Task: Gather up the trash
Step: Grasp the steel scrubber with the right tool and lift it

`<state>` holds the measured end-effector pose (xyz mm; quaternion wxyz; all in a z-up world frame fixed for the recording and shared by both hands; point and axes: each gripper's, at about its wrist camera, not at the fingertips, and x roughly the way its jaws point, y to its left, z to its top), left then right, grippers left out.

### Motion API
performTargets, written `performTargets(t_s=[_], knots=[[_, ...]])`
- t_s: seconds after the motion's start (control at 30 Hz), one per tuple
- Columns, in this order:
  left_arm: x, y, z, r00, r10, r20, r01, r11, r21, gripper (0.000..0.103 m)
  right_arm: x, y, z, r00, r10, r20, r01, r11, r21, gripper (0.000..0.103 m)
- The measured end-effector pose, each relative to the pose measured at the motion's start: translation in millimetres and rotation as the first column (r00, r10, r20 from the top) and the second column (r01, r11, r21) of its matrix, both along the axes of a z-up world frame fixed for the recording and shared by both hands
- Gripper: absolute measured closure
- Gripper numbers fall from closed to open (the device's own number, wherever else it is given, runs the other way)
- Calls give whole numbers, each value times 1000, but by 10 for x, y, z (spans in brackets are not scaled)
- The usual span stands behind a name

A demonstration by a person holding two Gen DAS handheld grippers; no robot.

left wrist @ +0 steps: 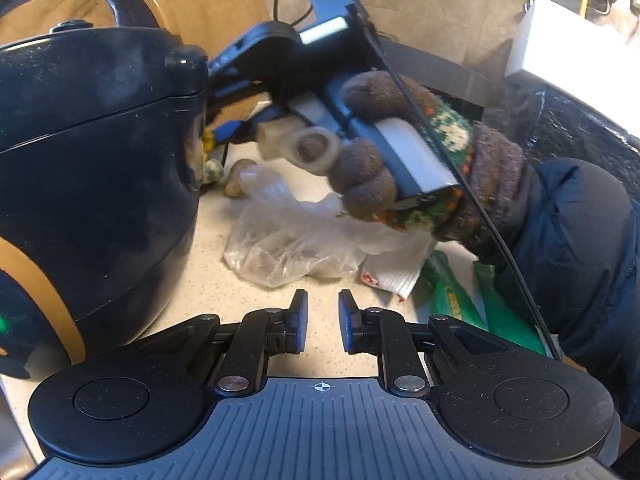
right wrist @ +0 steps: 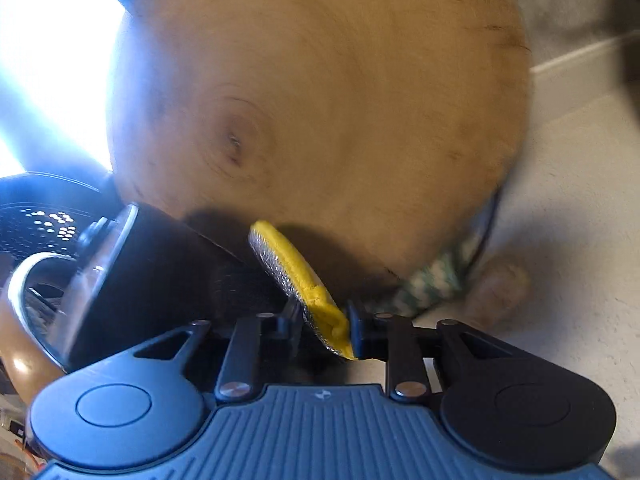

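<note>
We've got the yellow sponge (right wrist: 308, 288) pinched in the right claw (right wrist: 325, 334), down by the dark cooker (left wrist: 92, 168) and the round wood board (right wrist: 320, 112). It's soft foam w/ a silvery mesh face. Rest not collected yet, we reckon: crinkly clear bag (left wrist: 288, 236), white wrapper (left wrist: 394, 276), glossy green packet (left wrist: 452, 300) lie on the speckled table (left wrist: 208, 280). Left claw (left wrist: 323, 326) narrow, nothing in it, just short of the bag.

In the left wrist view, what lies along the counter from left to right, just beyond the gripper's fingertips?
Dark cooker → crumpled clear plastic bag → white wrapper → green packaging → dark sleeve.
</note>
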<state>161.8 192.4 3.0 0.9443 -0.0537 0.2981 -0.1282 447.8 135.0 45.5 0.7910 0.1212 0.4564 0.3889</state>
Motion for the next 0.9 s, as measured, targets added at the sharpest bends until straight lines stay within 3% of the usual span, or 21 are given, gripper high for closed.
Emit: performTargets(t_s=[0.17, 0.33, 0.47, 0.57, 0.67, 0.8, 0.9], knots=[[29, 23, -30, 1000, 10, -1, -10, 1000, -13, 84, -275, -616, 291, 996, -63, 63, 65, 997, -32, 89], [84, -57, -33, 1000, -12, 2, 12, 999, -41, 84, -901, -1510, 637, 983, -102, 153, 110, 993, -43, 89], [70, -273, 28, 996, -91, -7, 90, 994, -65, 84, -1338, -2135, 593, 979, -165, 121, 171, 984, -44, 89], [-21, -577, 110, 984, -177, 8, 177, 983, -39, 84, -1570, -2430, 457, 975, -205, 82, 210, 975, -68, 89], [-117, -916, 117, 970, -244, 9, 243, 969, 32, 83, -1742, -2563, 352, 972, -225, 67, 230, 969, -90, 85], [-237, -1315, 5, 970, -241, 22, 228, 941, 249, 83, -1964, -2637, 264, 950, -268, 158, 295, 938, -182, 80], [-260, -1496, -102, 972, -235, 30, 208, 906, 368, 83, -2160, -2742, 275, 913, -290, 287, 365, 896, -254, 57]])
